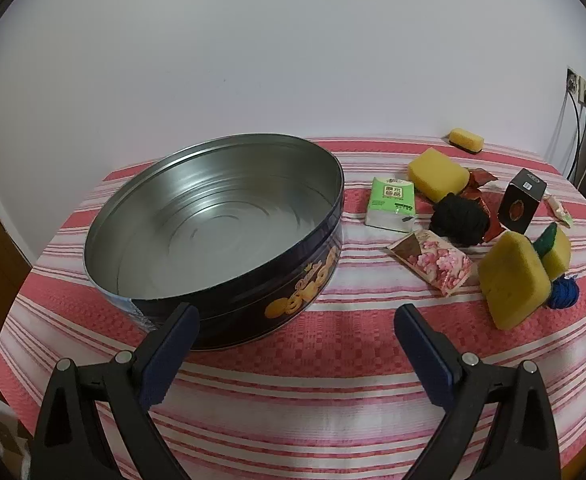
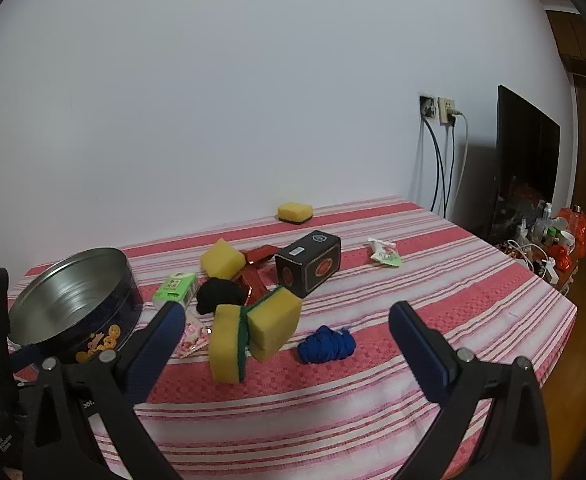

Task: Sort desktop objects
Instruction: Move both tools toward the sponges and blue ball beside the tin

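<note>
An empty round cookie tin (image 1: 213, 220) stands on the red-striped tablecloth (image 1: 313, 360), just beyond my open left gripper (image 1: 295, 320), whose left finger sits in front of the tin's wall. To its right lie a green tissue pack (image 1: 393, 202), yellow sponges (image 1: 513, 280), a black cloth ball (image 1: 459, 216), a pink snack packet (image 1: 433, 262) and a dark box (image 1: 521, 200). My right gripper (image 2: 287, 320) is open and empty, hovering before two leaning sponges (image 2: 253, 336) and a blue cloth bundle (image 2: 327, 344). The tin (image 2: 73, 304) shows at the left there.
Another sponge (image 2: 295, 212) lies near the wall, and a small white-green packet (image 2: 385, 256) lies apart at the right. Wall sockets with cables (image 2: 441, 112) hang beyond the table's far corner. A dark screen (image 2: 527, 168) and cluttered shelf stand to the right.
</note>
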A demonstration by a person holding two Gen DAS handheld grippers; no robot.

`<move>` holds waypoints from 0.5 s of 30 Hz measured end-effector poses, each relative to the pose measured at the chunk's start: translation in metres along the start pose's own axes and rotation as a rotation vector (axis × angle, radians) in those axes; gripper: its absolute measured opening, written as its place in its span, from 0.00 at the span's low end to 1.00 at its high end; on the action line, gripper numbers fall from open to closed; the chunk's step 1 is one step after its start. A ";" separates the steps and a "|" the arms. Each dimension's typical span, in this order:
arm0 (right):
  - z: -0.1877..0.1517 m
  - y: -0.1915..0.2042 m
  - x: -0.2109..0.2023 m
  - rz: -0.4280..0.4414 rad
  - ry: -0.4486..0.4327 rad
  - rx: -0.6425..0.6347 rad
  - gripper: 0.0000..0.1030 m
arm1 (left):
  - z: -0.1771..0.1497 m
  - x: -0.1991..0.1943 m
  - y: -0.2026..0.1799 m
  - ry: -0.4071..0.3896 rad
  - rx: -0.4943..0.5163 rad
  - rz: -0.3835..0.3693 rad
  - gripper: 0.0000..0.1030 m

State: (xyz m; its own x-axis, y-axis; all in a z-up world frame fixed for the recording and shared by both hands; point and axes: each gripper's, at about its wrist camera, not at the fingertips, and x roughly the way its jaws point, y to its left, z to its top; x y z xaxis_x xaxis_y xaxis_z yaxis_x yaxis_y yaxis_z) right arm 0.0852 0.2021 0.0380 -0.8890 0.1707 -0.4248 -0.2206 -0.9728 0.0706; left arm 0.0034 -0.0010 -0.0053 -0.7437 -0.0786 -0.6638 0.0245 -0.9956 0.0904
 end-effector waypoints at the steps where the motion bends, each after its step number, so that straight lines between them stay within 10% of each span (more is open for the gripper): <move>1: 0.000 0.000 0.000 -0.001 -0.001 0.000 1.00 | 0.000 0.000 0.000 0.001 0.003 0.002 0.97; 15: -0.001 -0.004 -0.001 0.002 -0.004 0.013 1.00 | -0.003 -0.003 -0.004 0.000 0.011 0.004 0.97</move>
State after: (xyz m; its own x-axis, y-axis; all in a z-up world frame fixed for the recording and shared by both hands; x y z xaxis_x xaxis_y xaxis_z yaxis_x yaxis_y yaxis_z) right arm 0.0876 0.2052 0.0370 -0.8909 0.1698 -0.4213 -0.2242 -0.9710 0.0828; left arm 0.0074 0.0035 -0.0058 -0.7437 -0.0827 -0.6633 0.0204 -0.9947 0.1012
